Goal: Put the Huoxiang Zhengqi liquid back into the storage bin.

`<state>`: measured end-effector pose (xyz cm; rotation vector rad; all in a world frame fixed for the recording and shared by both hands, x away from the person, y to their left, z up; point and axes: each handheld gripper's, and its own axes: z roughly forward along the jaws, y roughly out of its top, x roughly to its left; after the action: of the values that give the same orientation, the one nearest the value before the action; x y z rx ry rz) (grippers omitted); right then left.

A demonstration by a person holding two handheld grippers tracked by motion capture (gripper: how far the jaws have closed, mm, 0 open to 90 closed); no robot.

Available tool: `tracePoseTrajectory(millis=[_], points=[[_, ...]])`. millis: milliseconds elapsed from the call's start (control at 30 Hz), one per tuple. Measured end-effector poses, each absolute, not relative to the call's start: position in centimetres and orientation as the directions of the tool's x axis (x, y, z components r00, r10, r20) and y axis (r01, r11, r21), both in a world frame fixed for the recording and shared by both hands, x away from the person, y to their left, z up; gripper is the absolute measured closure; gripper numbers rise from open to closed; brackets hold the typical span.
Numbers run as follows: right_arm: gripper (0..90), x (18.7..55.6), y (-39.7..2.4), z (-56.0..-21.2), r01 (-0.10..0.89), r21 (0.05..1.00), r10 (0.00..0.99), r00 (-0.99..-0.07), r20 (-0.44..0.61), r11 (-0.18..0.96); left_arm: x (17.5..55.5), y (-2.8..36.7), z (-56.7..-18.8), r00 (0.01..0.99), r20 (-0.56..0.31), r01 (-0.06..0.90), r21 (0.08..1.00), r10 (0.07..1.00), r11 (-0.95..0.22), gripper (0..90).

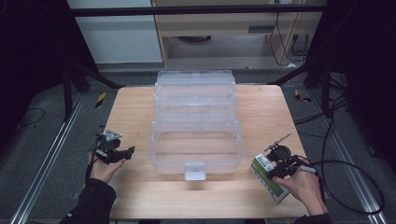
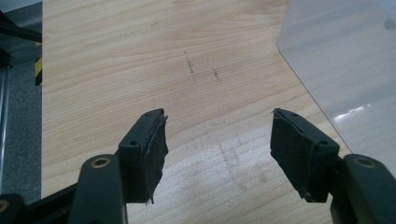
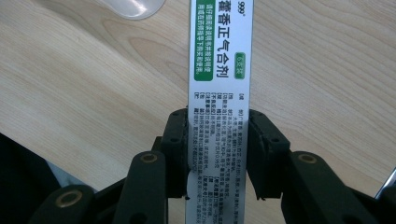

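Black pads of our right gripper (image 3: 217, 154) sit against the two long faces of a white-and-green medicine carton (image 3: 219, 70), clasping it near one end; the carton lies at the near right corner of the wooden table (image 1: 140, 112), just beside the clear plastic bin (image 1: 196, 140). We judge the carton light and thin-walled, so a firm squeeze could dent it; its glossy print may slide, and a hold nearer the middle of its length would keep it from swinging. Our left gripper (image 2: 219, 144) has its jaws spread wide with nothing between them, bare wood beneath. The right gripper view gives us the pad contact and the printed label, while the high view gives the carton's place relative to the bin and both hands.
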<state>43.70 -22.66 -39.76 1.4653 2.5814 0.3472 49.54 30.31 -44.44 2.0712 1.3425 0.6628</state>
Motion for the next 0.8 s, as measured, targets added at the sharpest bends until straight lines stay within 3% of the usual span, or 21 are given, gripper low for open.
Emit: tracePoseTrajectory(millis=[600,800], points=[[63.7,43.75,-22.93,-39.60,0.828,0.242,0.855,-0.519,-0.013,0.506,49.56,30.26,-44.48,0.374,0.096,0.641,0.692,0.922,-0.332,35.3],[63.8,43.60,-23.29,-39.27,0.830,0.276,0.868,-0.496,-0.030,0.484,49.55,30.23,-44.50,0.378,0.098,0.641,0.690,0.921,-0.336,34.5]])
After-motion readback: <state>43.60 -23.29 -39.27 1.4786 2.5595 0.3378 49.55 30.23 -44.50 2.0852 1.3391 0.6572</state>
